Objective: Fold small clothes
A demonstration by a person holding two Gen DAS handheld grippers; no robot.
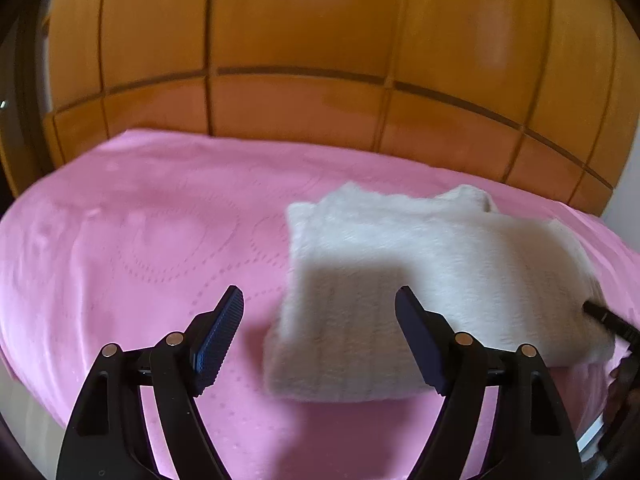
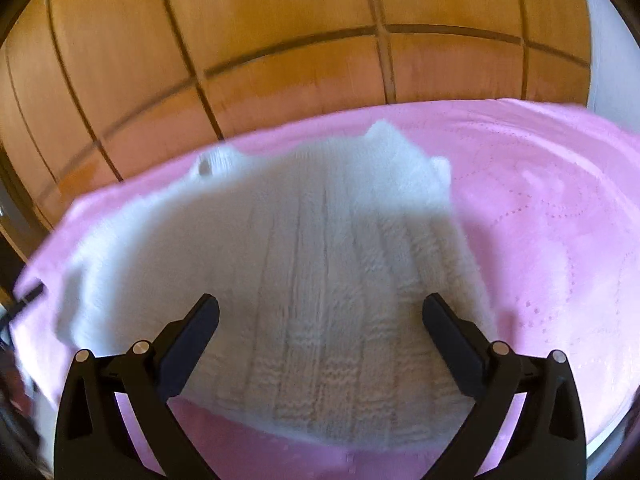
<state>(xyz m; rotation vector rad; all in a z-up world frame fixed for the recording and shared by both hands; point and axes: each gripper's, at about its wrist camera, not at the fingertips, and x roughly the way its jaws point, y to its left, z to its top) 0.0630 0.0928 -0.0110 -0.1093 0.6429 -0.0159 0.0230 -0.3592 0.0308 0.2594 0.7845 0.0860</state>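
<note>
White knit sweater [image 2: 320, 280] lies flat on pink bedspread [image 1: 140, 240], partly folded, just ahead of both my tools. Left gripper [image 1: 320, 340]: released, jaws wide, holding nothing, over sweater's left edge. Right gripper [image 2: 320, 348]: released too, empty, above the near hem. Judgement: fabric is soft, fluffy, light, floppy; won't hold a crease w/o pressing. Fuzz may snag on ribbed pads. Best hold: pinch near hem corners, both layers. Surface: quilted, soft, gives under pressure. Room: wooden panelling [image 1: 300, 40] behind bed; white wall at right edge.
</note>
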